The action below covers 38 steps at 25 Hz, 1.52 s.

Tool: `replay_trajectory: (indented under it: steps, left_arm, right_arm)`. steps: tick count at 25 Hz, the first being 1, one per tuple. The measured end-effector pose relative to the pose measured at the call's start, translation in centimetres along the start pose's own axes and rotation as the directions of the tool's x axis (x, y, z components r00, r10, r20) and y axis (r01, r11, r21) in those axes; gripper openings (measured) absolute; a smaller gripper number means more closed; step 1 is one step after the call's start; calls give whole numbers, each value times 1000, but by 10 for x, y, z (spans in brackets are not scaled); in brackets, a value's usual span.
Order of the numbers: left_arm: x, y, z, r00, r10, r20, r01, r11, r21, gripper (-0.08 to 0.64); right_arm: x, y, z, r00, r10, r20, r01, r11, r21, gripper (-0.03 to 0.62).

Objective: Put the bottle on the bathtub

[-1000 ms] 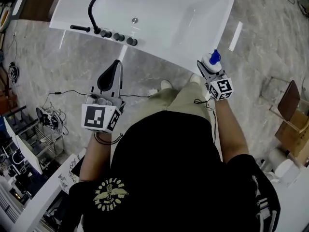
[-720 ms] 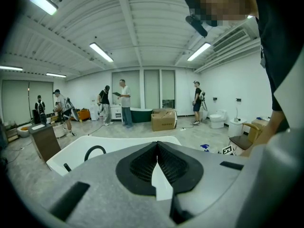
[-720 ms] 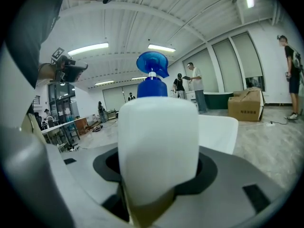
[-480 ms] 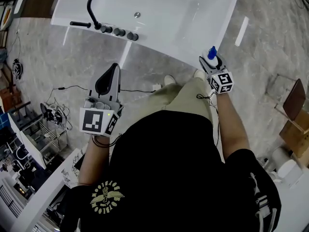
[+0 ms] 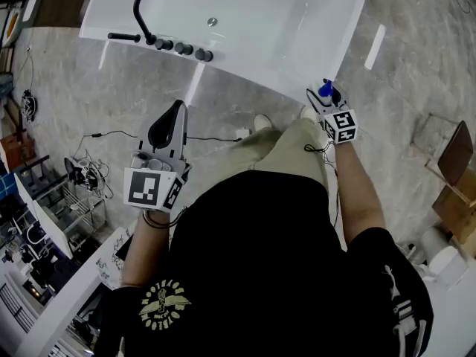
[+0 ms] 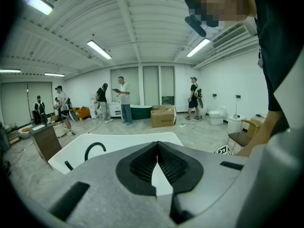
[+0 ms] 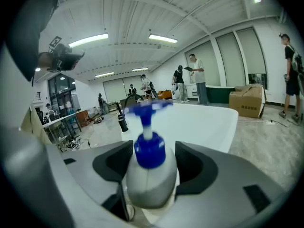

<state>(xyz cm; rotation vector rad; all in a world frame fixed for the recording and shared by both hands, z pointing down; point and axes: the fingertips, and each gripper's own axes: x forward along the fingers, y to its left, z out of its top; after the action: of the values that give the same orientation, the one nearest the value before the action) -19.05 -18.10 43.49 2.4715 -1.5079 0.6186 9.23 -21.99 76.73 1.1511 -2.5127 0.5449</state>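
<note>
Bottle look: bottle (image 7: 149,177) with a pale rounded body, a blue collar and a blue pump head.
Bottle pose: upright, clamped between the jaws of the right hand-held gripper (image 5: 329,97).
Bottle place: at the bathtub's (image 5: 260,28) near right corner; contact with the rim cannot be told.
Bathtub: white, oblong, glossy.

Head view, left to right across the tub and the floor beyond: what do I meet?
faucet → drain → bottle → white strip → chair
</note>
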Motion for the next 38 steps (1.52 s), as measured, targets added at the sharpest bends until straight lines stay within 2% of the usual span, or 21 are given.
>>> replay_trajectory:
  steps: [7,16,22,38]
  left_arm:
    - [-2,-1,-2,1000,7,6,-7,1000,-6,8]
    - [-7,5,4,999,27,27,-26,999,-30,8]
    - [-4,1,12,998,23,54,-21,999,-35,8]
    - [9,-11,33,993,15,118,-6,997,-77,8]
  right_arm:
    - [3,8,-2,999,31,-38,-32,998,-50,264]
    - [-4,10,-5,997,29,-68,-32,999,-31,264]
    - [-12,16,-9,993,50,-106,-54,998,-34,264]
    - [-49,8,-2,984,43,-172,-53,997,-53,264]
